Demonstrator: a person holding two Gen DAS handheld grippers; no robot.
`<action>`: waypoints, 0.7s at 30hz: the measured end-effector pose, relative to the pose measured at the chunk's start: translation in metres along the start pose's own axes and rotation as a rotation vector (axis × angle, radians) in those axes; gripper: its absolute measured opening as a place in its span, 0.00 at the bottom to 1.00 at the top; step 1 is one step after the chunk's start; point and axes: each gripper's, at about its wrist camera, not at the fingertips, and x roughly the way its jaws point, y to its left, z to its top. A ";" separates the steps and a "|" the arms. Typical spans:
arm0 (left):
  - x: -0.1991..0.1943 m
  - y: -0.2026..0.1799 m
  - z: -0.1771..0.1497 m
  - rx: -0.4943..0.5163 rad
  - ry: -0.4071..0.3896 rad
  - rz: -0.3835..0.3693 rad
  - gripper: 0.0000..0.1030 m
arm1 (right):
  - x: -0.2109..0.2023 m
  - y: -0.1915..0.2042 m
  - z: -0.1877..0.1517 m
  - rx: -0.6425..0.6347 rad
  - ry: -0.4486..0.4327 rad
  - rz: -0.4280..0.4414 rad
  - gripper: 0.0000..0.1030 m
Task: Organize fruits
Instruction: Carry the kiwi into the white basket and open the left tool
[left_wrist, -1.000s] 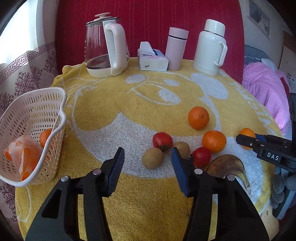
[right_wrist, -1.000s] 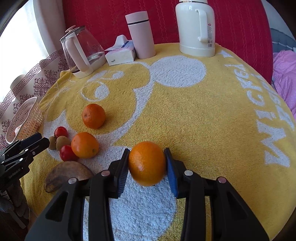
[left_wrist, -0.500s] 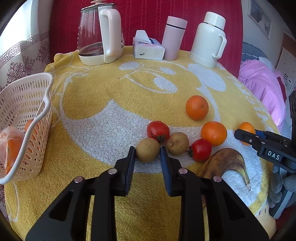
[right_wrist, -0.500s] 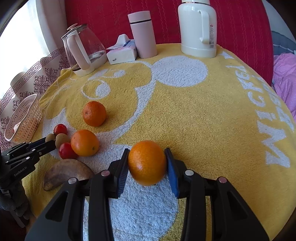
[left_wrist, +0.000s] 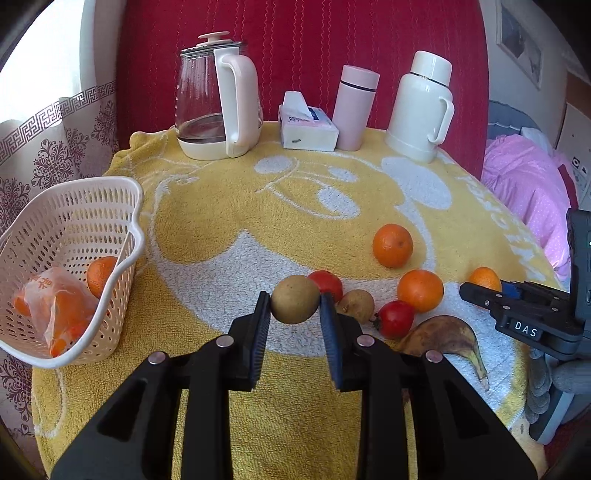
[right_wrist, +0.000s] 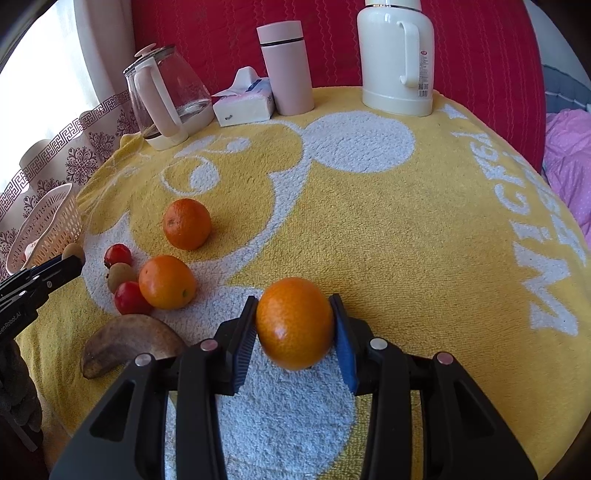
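- Left wrist view: the left gripper (left_wrist: 295, 314) is clamped on a kiwi (left_wrist: 294, 299), one pad on each side, and the kiwi is lifted above the towel (left_wrist: 229, 221).
- The basket (left_wrist: 110, 206) stands at the left edge of the towel. It holds one loose orange (left_wrist: 100, 275) against its right wall and a plastic bag (left_wrist: 59, 306) with orange fruit inside; how many are in the bag I cannot tell.
- On the towel just behind the kiwi lie a tomato (left_wrist: 328, 282) and a second kiwi (left_wrist: 357, 304). Beside these are a second tomato (left_wrist: 395, 318), two oranges (left_wrist: 420, 290) (left_wrist: 392, 245) and a brown banana (left_wrist: 445, 338).
- Right wrist view: the right gripper (right_wrist: 294, 328) is clamped on an orange (right_wrist: 294, 323), close over the white patch of the towel, well apart from the basket (right_wrist: 55, 221) at the far left.
- At the back of the table stand a glass kettle (left_wrist: 218, 107), which looks nearly empty, a tissue box (left_wrist: 306, 127), a pink flask (left_wrist: 354, 107) with its lid on and a white thermos (left_wrist: 421, 107), also closed.
- All four stand upright in a row in front of the red cloth (left_wrist: 332, 44).
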 end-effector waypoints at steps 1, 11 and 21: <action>-0.003 0.001 0.002 -0.005 -0.008 0.004 0.27 | 0.000 0.001 0.000 -0.003 0.000 -0.003 0.38; -0.035 0.023 0.015 -0.072 -0.087 0.040 0.27 | 0.000 0.004 -0.001 -0.026 -0.003 -0.024 0.38; -0.059 0.061 0.024 -0.156 -0.147 0.108 0.27 | 0.000 0.004 -0.001 -0.031 -0.006 -0.028 0.38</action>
